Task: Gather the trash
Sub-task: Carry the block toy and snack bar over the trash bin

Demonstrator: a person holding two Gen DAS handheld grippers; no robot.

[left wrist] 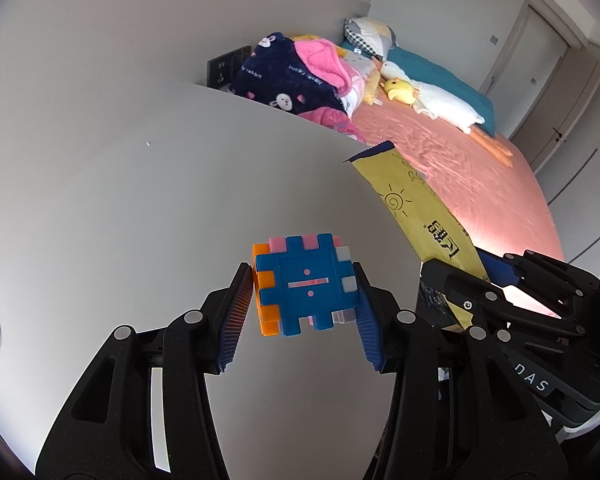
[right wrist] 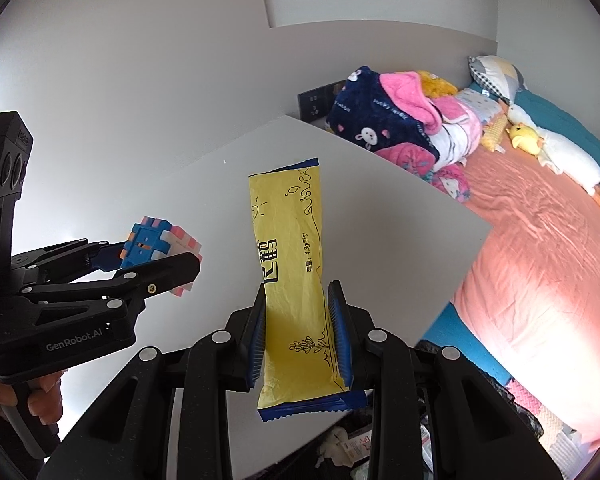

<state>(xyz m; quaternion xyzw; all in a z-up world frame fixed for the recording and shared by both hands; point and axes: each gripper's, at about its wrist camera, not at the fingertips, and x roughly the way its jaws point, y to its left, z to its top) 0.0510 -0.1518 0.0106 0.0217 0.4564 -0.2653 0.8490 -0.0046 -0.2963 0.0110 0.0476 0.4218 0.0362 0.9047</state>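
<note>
Jaws grip block cube [left wrist: 306,285] | white table [left wrist: 140,220] | pink bed [left wrist: 460,168] beyond

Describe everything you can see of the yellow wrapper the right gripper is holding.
The yellow wrapper is a long, flat, glossy packet with dark blue crimped ends, black line drawings of a sun and a plant, and printed characters. It stands roughly upright above the white table, pinched near its lower end between the right gripper fingers.

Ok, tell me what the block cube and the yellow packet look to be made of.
Block cube: seems hard moulded plastic, semi-glossy, with crisp interlocking tabs in blue, orange, pink and white. Yellow packet: looks like thin plastic film or foil laminate, matte yellow print, wrinkling between the pads, with a zigzag-cut blue sealed end; which of the two is hard to tell.
</note>
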